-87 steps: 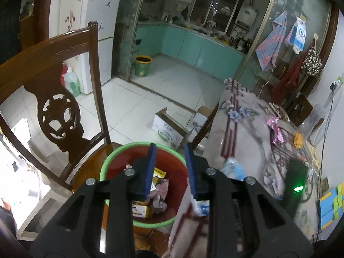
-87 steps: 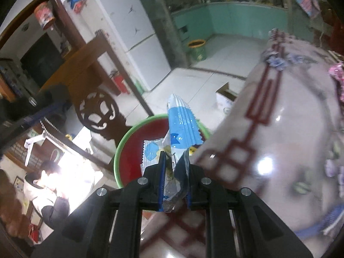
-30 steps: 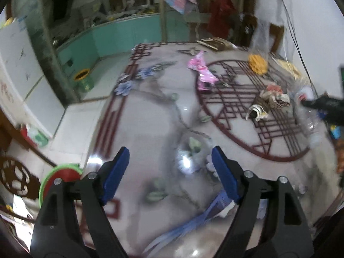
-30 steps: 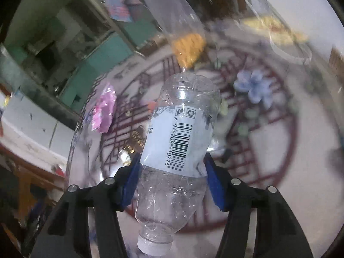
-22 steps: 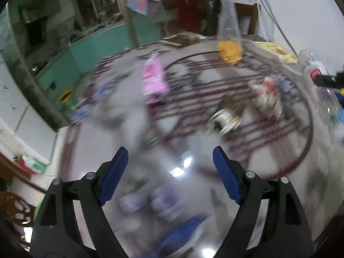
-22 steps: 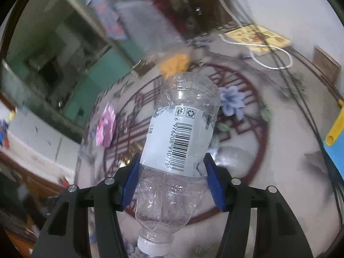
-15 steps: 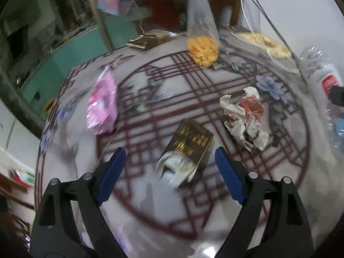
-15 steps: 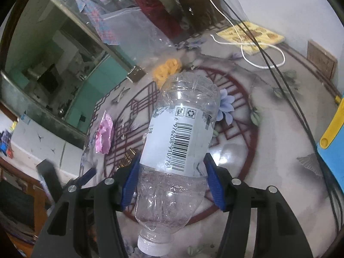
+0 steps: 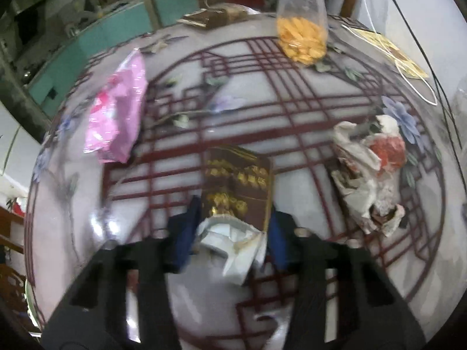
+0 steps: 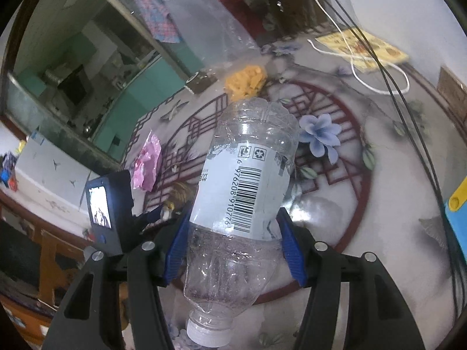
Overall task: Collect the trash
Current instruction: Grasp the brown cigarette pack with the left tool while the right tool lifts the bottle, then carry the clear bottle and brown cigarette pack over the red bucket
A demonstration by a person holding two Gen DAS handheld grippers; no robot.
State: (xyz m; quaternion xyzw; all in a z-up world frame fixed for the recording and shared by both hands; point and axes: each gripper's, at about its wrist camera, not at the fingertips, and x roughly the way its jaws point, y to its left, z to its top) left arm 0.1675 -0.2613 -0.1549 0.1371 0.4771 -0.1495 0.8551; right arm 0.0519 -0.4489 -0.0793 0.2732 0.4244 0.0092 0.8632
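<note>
My left gripper (image 9: 233, 227) has its blue fingers on either side of a torn brown and gold packet (image 9: 238, 186) lying on the patterned table (image 9: 292, 297); whether they press on it is unclear because of blur. A pink wrapper (image 9: 116, 119) lies to the left and crumpled white and red paper (image 9: 370, 169) to the right. My right gripper (image 10: 233, 250) is shut on an empty clear plastic bottle (image 10: 242, 192), cap toward the camera, held above the table. The left gripper's body (image 10: 111, 201) shows at left in the right wrist view.
A clear bag of orange snacks (image 9: 302, 35) stands at the far side of the table. A white cable (image 9: 408, 73) and black wires run along the right side near a yellow printed card (image 10: 362, 48). A blue and yellow object (image 10: 458, 204) lies at the right edge.
My left gripper has swung from the bin across the table, come down on the brown packet and narrowed around it. My right gripper has kept hold of the bottle and lifted slightly.
</note>
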